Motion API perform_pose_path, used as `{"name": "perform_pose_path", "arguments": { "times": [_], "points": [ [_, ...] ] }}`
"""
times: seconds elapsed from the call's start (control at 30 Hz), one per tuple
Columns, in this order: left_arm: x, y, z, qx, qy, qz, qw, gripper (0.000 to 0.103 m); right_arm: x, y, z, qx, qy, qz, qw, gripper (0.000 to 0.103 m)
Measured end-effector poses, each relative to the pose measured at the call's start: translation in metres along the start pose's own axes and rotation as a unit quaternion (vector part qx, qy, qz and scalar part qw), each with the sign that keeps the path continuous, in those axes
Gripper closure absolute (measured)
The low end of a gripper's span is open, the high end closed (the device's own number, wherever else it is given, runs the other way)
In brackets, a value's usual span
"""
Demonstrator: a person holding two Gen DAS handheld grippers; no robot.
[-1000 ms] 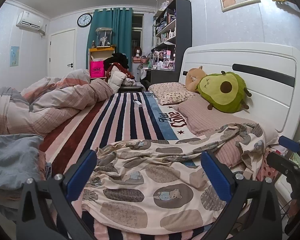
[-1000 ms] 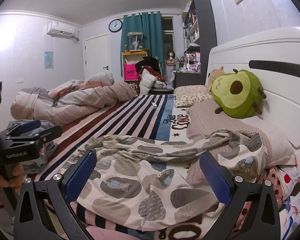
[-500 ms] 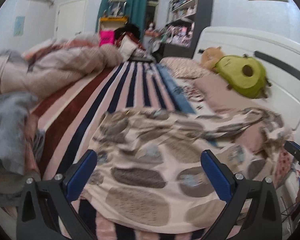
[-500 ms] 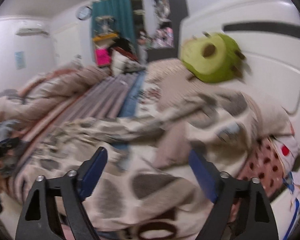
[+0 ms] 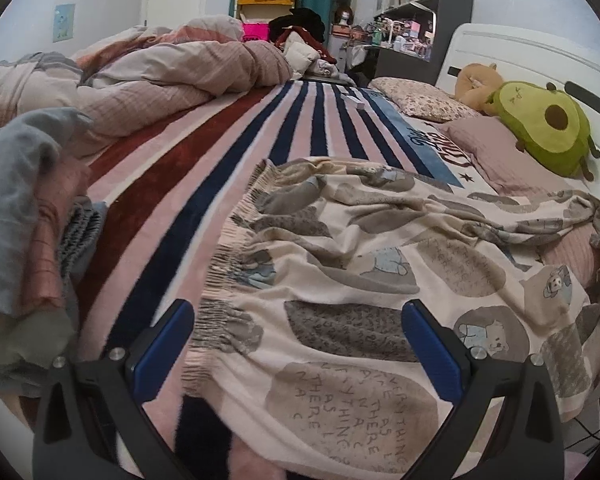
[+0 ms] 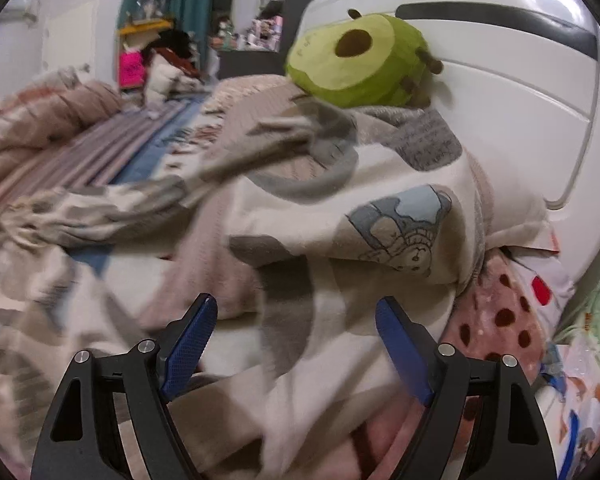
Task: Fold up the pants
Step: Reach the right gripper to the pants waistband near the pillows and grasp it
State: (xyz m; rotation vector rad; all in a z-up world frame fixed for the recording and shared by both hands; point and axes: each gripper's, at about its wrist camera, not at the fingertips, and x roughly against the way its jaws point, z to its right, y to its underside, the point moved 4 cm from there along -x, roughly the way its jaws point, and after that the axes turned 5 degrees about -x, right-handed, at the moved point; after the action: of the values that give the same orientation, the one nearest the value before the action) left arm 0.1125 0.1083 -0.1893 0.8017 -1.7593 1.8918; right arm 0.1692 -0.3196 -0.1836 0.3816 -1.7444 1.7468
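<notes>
Cream pyjama pants with grey ovals and cartoon bears lie spread across the striped bed, elastic waistband to the left, legs running right onto a pillow. My left gripper is open and empty, low over the near waist corner. In the right wrist view the pants' leg end drapes over the pillow by the headboard. My right gripper is open and empty, just above the near leg fabric.
A striped blanket covers the bed. A rumpled pink duvet and a clothes pile lie at the left. An avocado plush and pillows sit against the white headboard. A spotted pink cloth hangs at the bed's edge.
Both grippers have dropped and moved in toward the pants. The left closed in on the waistband end; the right swung right toward the leg end by the headboard. Both stayed open.
</notes>
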Motion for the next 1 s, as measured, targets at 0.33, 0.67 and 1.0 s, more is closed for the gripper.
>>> {"name": "perform_pose_path", "arguments": {
  "times": [0.33,0.67,1.0],
  "points": [
    [-0.007,-0.001,0.009,-0.02,-0.01,-0.001,0.9998,0.001,0.009,-0.005,0.082,-0.037,0.143,0.029,0.989,0.101],
    [0.003,0.002,0.0,-0.019,-0.044,-0.009,0.9988,0.001,0.047,0.014,0.16,-0.114,0.211,0.018,0.971,0.093],
    [0.006,0.005,0.002,-0.021,-0.027,-0.008,0.9994,0.001,0.082,0.007,0.11,-0.12,0.013,0.044,0.992,0.041]
  ]
}}
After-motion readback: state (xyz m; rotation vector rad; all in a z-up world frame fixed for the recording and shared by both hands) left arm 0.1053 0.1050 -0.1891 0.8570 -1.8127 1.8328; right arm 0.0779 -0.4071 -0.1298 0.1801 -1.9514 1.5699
